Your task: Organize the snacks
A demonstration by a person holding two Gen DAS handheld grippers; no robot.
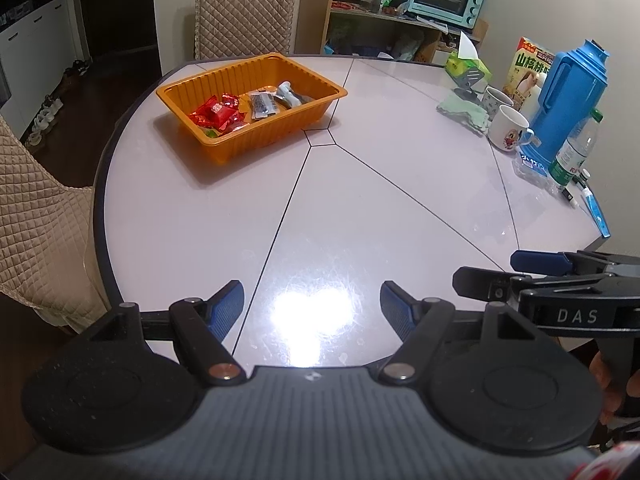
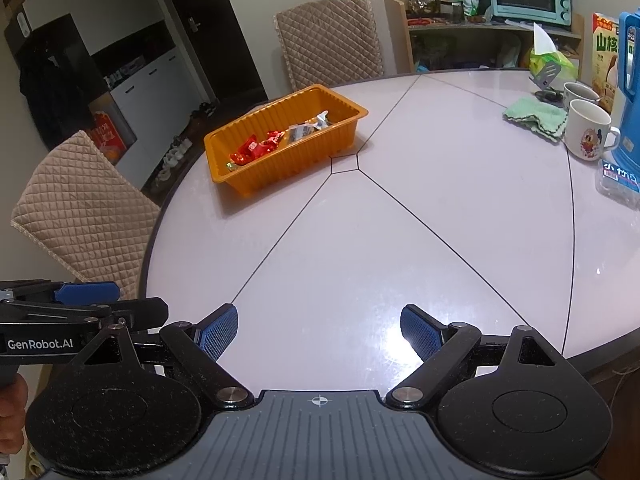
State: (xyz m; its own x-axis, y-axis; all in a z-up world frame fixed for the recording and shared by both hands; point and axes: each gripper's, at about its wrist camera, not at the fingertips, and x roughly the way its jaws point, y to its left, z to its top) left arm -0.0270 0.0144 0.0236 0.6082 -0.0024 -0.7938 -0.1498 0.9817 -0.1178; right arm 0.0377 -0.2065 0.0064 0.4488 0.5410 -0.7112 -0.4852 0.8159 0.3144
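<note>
An orange plastic tray stands at the far left of the round table. In it lie red-wrapped snacks, a clear packet with a dark label and a pale wrapped piece. My left gripper is open and empty above the near table edge, far from the tray. My right gripper is open and empty, also near the front edge. The right gripper shows from the side in the left wrist view, and the left gripper in the right wrist view.
On the right of the table stand a blue thermos, two mugs, a green cloth, a tissue box, a carton and a water bottle. Quilted chairs stand left and behind.
</note>
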